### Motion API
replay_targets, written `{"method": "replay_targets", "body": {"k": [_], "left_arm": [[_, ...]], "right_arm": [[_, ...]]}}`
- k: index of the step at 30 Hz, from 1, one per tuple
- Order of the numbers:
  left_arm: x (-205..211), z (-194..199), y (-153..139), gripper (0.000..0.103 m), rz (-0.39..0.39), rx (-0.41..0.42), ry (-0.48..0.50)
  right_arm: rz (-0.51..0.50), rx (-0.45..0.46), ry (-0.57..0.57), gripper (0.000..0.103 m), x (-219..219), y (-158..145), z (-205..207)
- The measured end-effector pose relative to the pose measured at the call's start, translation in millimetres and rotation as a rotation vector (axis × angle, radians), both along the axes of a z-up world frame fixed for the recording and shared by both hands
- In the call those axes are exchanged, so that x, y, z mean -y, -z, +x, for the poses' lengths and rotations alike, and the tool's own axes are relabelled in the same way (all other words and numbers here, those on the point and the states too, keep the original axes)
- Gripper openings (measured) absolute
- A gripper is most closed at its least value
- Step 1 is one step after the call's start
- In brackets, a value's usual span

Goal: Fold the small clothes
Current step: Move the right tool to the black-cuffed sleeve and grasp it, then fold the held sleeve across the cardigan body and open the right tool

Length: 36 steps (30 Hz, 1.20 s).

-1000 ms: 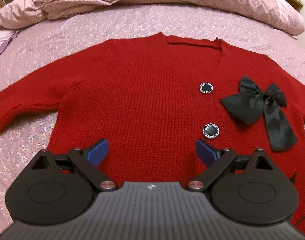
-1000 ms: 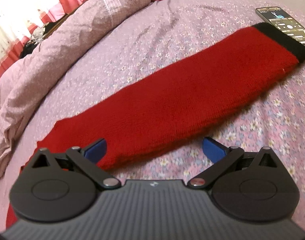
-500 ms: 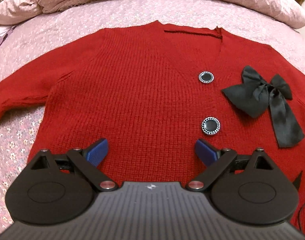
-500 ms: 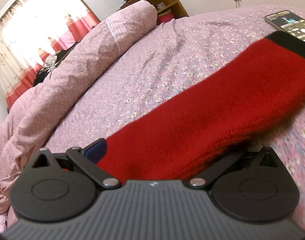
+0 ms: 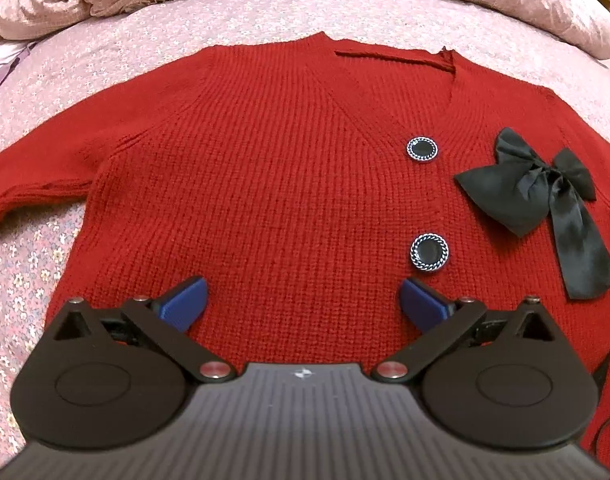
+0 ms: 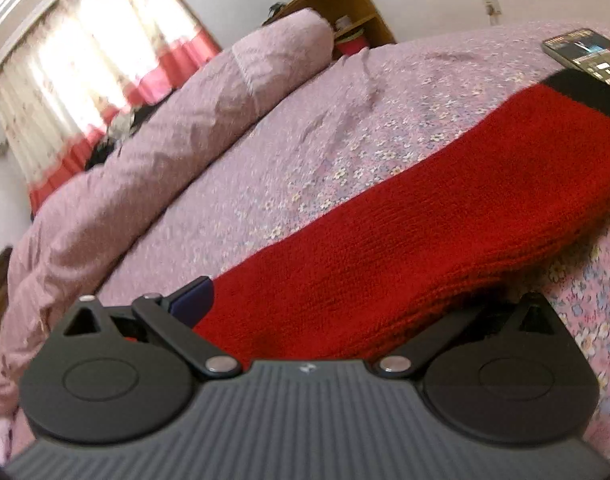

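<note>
Lying flat on the bed (image 5: pixel 233 12): red cardigan (image 5: pixel 273 184). Hovering over its hem, left gripper (image 5: pixel 303 304) opening wide, holding nothing. Straddling the sleeve (image 6: pixel 405 248) for folding, right gripper (image 6: pixel 345 312); grip unclear.

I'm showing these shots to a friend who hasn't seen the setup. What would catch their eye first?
The bright red cardigan spread flat on the flowered pink bedspread fills the left wrist view, with a black satin bow right of its two dark round buttons. In the right wrist view, its long red sleeve runs toward a phone lying by the black cuff.
</note>
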State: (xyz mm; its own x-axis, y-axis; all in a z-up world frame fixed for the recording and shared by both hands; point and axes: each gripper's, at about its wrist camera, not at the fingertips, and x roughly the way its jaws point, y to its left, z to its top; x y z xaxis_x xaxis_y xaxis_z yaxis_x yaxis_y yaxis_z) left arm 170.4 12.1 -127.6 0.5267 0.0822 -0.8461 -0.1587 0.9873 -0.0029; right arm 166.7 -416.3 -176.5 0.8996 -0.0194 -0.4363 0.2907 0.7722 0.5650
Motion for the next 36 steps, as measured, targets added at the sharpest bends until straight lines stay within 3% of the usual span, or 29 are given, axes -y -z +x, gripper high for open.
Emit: {"method": "replay_targets", "body": {"k": [4, 8, 10, 13, 18, 23, 36], "left_arm": [[-1, -2, -2, 0.103, -0.005, 0.008, 0.008], [0, -9, -7, 0.103, 0.006, 0.014, 0.004], [-1, -13, -11, 0.103, 0.021, 0.020, 0.004], [-3, -19, -18, 0.103, 0.069, 0.046, 0.002], [-9, -24, -30, 0.103, 0.097, 0.082, -0.011], [-17, -27, -37, 0.103, 0.074, 0.093, -0.031], [-31, -35, -44, 0.103, 0.069, 0.115, -0.069]], "right_arm": [[0.060, 0.003, 0.007, 0.103, 8, -2, 0], [0.205, 0.043, 0.144, 0.095, 22, -3, -14], [0.201, 0.038, 0.183, 0.090, 24, -6, -16], [0.145, 0.021, 0.185, 0.073, 22, -13, -15], [0.081, 0.012, 0.171, 0.025, 21, -25, -15], [0.007, 0.062, 0.112, 0.018, 11, -45, -16], [-0.079, 0.190, -0.140, 0.017, -62, -109, -12]]}}
